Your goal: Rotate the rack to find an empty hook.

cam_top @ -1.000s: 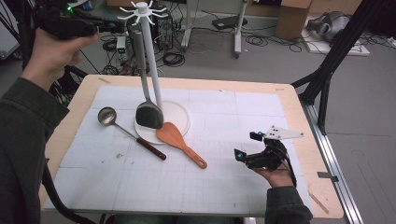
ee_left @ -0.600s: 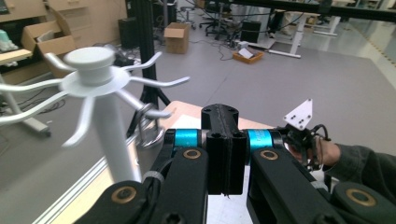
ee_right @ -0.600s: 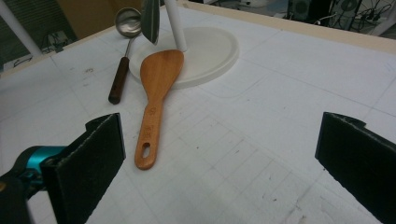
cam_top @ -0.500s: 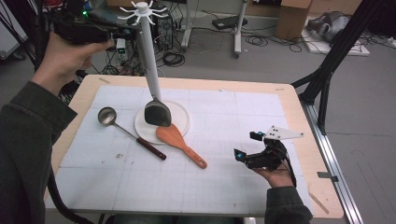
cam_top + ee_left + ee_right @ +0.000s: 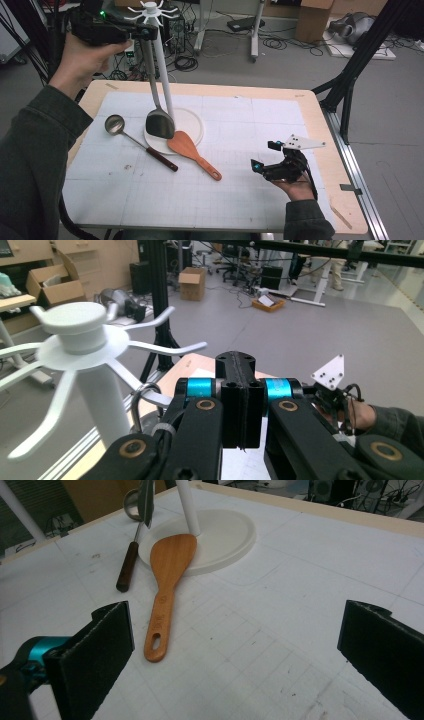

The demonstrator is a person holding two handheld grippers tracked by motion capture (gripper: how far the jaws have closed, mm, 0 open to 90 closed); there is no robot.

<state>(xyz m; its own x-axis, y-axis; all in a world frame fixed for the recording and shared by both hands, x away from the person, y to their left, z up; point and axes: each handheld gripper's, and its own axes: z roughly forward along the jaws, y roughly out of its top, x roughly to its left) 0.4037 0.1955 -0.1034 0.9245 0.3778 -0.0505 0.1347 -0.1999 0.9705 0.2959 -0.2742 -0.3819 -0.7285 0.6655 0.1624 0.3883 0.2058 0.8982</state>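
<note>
A white hook rack stands on its round base on the table. A grey spatula hangs beside the pole, its wire loop at the tip of a hook arm. My left gripper is raised to the rack's top, jaws pressed together right next to that loop; I see nothing between them. A wooden spatula lies with its blade on the base, and a metal ladle lies to its left. My right gripper rests open on the table to the right, facing the wooden spatula.
The white gridded mat covers most of the wooden table. A black frame leg stands off the table's right edge. Cables, boxes and stands crowd the floor beyond the far edge.
My left hand and gripper moved right, toward the rack's top. The hanging spatula's head swung slightly right and back. The right gripper has not moved.
</note>
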